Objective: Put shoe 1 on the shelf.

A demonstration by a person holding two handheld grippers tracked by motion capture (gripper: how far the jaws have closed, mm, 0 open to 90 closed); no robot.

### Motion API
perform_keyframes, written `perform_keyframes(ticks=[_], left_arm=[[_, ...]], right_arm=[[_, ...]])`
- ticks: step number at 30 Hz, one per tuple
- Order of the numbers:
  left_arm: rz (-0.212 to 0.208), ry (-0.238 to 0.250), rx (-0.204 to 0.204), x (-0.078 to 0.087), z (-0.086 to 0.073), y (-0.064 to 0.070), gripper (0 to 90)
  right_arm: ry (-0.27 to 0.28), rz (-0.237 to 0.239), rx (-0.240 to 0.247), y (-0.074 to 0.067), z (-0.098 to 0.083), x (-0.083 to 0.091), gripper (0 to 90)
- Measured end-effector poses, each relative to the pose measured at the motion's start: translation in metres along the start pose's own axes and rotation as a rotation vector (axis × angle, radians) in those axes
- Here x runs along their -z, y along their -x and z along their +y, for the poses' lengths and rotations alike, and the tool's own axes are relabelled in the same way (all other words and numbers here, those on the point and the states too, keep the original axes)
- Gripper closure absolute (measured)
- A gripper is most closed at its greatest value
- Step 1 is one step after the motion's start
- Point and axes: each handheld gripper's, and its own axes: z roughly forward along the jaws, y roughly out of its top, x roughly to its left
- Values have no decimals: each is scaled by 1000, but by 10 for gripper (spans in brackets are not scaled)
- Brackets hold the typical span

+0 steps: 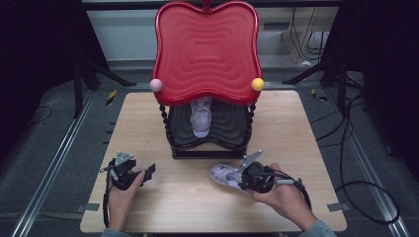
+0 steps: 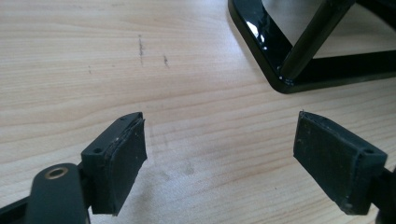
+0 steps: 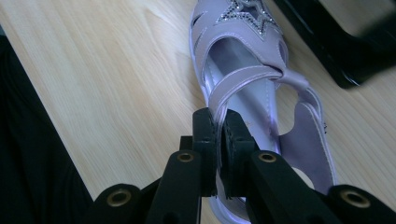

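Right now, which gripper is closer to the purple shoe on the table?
Right. The right gripper is clamped on the purple shoe; the left gripper hangs open, well off to its side.

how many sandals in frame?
2. One sandal sits on the lower shelf of the stand; the other sandal is at the table's front, its side pinched in the right gripper. The red tray may hide more.

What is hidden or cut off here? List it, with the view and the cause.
- Sandal on the rack's lower shelf: its rear end is hidden under the red top tray in the high view.
- Held sandal: its heel is hidden behind the right gripper in the right gripper view; its toe is cut off by the top edge.
- Black rack base: cut off by the top and right edges in the left gripper view.
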Motion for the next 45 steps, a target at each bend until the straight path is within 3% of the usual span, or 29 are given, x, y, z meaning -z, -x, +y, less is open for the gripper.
perform_keyframes(ticks=[4, 14, 17, 21, 24, 28, 34, 45], left_arm=[[7, -7, -3, -1, -1, 0, 164], [4, -16, -6, -5, -4, 3, 163], [4, -6, 0, -4, -4, 4, 155], [3, -5, -1, -4, -4, 4, 149], [8, -3, 2, -3, -4, 3, 147], [12, -6, 5, -3, -4, 3, 142], [15, -17, -4, -5, -5, 3, 141], [17, -26, -9, -5, -6, 2, 143]], right_arm=[[-11, 22, 27, -11, 8, -14, 859], [-54, 70, 49, -23, 1, -34, 844], [-56, 68, 34, -23, 2, -32, 783], [-34, 58, 21, -22, 4, -15, 659], [-13, 33, 15, -17, 4, -3, 561], [-18, -26, -14, 0, 1, 3, 511], [-78, -28, -38, 19, -4, -11, 518], [-144, 12, -31, 28, -1, -36, 644]])
